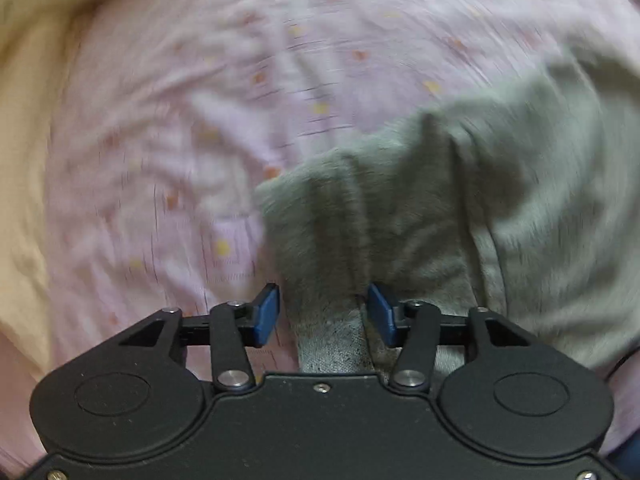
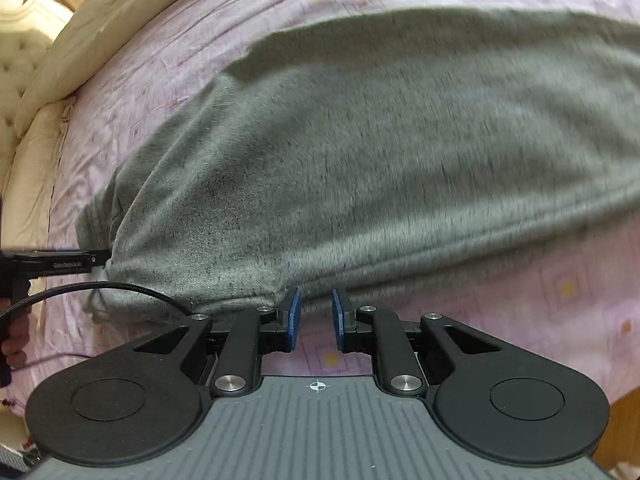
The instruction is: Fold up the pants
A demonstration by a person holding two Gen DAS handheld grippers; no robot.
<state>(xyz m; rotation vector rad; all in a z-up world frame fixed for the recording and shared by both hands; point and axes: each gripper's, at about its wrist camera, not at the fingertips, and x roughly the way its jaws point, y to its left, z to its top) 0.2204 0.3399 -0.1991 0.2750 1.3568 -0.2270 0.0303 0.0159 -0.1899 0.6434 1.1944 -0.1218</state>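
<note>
The grey pants lie across a pink patterned bed sheet. In the left wrist view a bunched end of the pants runs between the blue pads of my left gripper, whose jaws stand apart around the cloth without pinching it. In the right wrist view my right gripper is open with a narrow gap, at the near edge of the pants, nothing between its pads. The left gripper also shows in the right wrist view at the pants' left end.
Cream pillows and a tufted headboard lie at the far left. The pink sheet spreads left of the pants. A black cable crosses the sheet by the pants' left end.
</note>
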